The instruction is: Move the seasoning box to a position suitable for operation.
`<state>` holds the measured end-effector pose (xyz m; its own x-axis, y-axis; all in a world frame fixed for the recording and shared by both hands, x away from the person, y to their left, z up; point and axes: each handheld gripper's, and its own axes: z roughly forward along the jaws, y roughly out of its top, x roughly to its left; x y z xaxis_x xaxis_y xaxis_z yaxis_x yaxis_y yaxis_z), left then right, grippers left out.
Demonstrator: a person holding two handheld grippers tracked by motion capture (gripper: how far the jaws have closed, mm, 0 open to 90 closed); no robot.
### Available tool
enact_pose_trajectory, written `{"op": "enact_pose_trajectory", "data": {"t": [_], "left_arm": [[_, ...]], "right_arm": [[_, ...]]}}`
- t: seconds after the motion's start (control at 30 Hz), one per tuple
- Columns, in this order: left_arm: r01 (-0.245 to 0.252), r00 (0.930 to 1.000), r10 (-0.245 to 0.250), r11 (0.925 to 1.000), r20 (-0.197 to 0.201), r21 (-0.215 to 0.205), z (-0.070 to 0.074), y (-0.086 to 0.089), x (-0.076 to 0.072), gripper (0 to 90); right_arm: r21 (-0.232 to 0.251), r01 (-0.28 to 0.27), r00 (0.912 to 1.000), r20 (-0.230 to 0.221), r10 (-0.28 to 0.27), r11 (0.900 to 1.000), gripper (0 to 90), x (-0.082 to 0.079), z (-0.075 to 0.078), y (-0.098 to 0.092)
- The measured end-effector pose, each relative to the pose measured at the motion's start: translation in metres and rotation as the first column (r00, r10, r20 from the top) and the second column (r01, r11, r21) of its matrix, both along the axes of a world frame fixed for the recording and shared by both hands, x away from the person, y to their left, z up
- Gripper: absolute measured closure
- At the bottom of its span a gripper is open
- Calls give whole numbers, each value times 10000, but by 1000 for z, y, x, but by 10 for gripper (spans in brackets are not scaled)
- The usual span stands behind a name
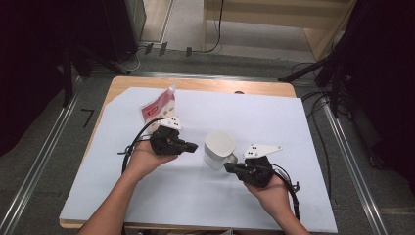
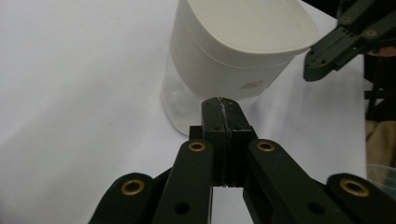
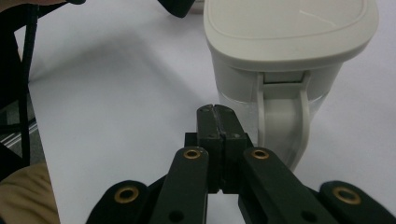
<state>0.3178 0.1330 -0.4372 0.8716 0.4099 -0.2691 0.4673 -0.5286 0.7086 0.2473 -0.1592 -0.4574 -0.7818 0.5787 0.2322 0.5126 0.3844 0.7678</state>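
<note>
A white lidded pitcher (image 1: 219,149) with a clear lower body stands in the middle of the white sheet. Its handle (image 3: 282,126) faces my right gripper. My left gripper (image 1: 194,146) is shut with nothing between its jaws, its tip just left of the pitcher (image 2: 233,51). My right gripper (image 1: 228,167) is shut and empty too, its tip close beside the handle at the pitcher's near right. In the left gripper view my gripper (image 2: 223,103) points at the pitcher's clear base, and the other gripper's tip shows at the upper right. A red-and-white spouted pouch (image 1: 159,105) stands behind my left hand.
A white sheet (image 1: 274,196) covers most of the wooden table (image 1: 205,84). Black stands and cables sit on the floor to the left and right of the table. A cable trails from each gripper toward the near edge.
</note>
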Motion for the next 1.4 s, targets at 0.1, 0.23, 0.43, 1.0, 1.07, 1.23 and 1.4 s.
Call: {"op": "enact_pose_trajectory", "data": {"t": [0.1, 0.23, 0.43, 1.0, 1.07, 1.23, 1.4], "left_arm": [[245, 9997, -246, 9997, -54, -42, -2, -3, 0, 900], [510, 9987, -509, 9985, -51, 189, -9, -14, 1, 900], [769, 9969, -754, 9946, -232, 699, -22, -23, 4, 900], [956, 9954, -960, 9882, -28, 1195, -40, -35, 4, 900], [1007, 9949, -1010, 9893, -26, 1059, -43, -37, 4, 900], [1002, 9950, -995, 9888, -122, 1108, -46, -41, 3, 900], [1007, 9949, -1005, 9894, -73, 1049, -47, -46, 3, 900]], "right_arm": [[18, 60, 9999, -106, -60, 10000, 900, 1, -1, -1], [-39, 155, 9997, -190, -155, 9999, 900, 5, -5, -2], [11, 231, 9995, -207, -231, 9997, 900, 7, -6, -4], [-397, 639, 9978, -153, -645, 9972, 900, 12, -9, -15], [-357, 680, 9975, -179, -686, 9970, 900, 14, -10, -17], [-487, 806, 9965, -168, -815, 9956, 900, 18, -11, -22], [-431, 1028, 9944, -184, -1037, 9938, 900, 23, -11, -28]]}}
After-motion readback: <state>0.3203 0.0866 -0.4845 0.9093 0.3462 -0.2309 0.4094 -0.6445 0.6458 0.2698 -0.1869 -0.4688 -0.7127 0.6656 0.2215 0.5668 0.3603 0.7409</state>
